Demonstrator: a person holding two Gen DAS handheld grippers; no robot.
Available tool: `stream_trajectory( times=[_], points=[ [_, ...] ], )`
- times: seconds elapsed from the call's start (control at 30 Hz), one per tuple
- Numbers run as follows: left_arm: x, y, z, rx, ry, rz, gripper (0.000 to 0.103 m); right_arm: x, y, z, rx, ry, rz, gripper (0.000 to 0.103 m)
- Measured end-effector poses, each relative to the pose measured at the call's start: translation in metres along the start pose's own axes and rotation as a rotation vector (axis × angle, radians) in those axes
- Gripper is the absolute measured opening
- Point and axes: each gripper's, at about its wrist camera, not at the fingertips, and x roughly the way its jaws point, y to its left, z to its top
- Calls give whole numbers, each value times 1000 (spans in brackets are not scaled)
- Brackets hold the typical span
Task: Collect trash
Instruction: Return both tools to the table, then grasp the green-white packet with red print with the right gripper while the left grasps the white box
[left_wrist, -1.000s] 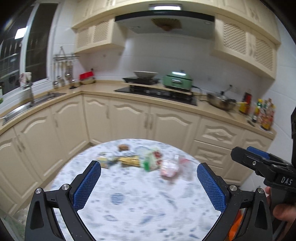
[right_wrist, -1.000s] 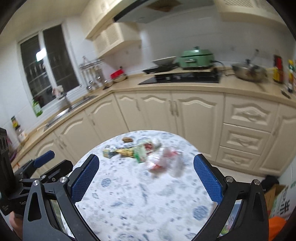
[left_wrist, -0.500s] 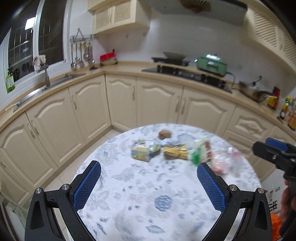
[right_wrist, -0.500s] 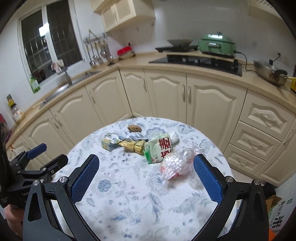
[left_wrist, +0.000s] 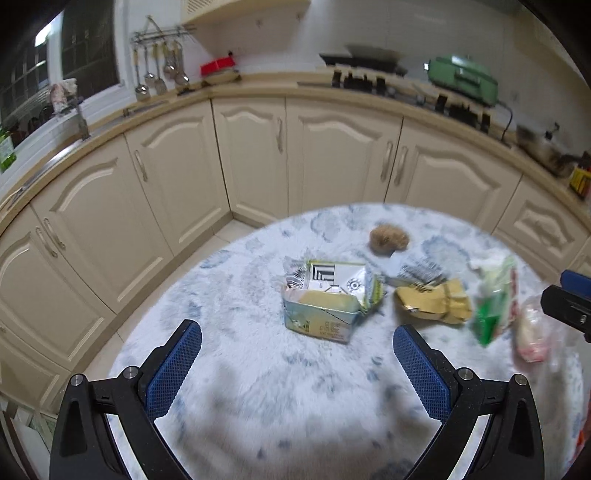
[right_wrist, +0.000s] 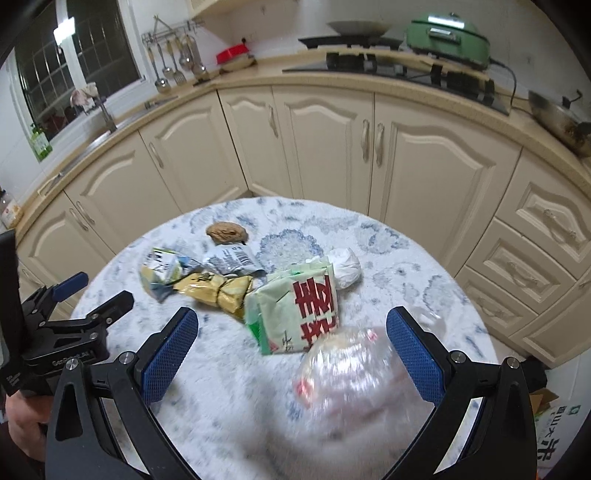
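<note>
I'm looking at a kitchen w/ cream cabinets (right_wrist: 325, 147) curving round under a beige counter (right_wrist: 258, 79). Window (right_wrist: 74, 55) on the left is dark; sink (left_wrist: 55, 147) below it. Utensil rack (right_wrist: 173, 48) hangs on the white tiled wall (left_wrist: 406, 26). Hob (right_wrist: 388, 62) and green cooker (right_wrist: 447, 35) at back, pan (right_wrist: 554, 118) to the right. Round tabletop (left_wrist: 258, 387), blue-white pattern, in front; pale tile floor (left_wrist: 207, 247).

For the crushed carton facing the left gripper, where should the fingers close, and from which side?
Probably across the crushed carton's two short sides, coming in from the near edge with the left gripper open. It lies flattened with its torn top gaping, so the folded lower body looks firmer.
</note>
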Motion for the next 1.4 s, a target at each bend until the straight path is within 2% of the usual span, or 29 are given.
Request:
stream_trajectory(
  times=[0.3,0.47,0.53,0.6,0.67,0.77,0.9,1.03,1.4],
  points=[
    [81,-6,33,33,69,3,102,40,-3,3,-47,45,-23,103],
    [101,-15,43,64,87,-12,102,51,0,8,-80,42,-32,103],
    [106,-16,47,55,87,-41,98,58,4,8,-111,53,-49,99],
    [111,-16,52,50,78,-60,86,61,6,7,-136,55,-51,89],
    [111,-15,54,58,57,-69,75,60,6,6,-128,47,-4,73],
    [109,-13,49,49,53,-75,73,59,9,2,-142,34,-5,73],
    [107,-2,45,9,47,-107,73,49,8,0,-112,16,26,73],
    [96,6,36,-16,39,-107,73,32,6,-2,-73,-10,77,73],
    [12,15,8,-38,-73,-89,73,-18,23,-17,-51,-80,181,73]
  ],
)
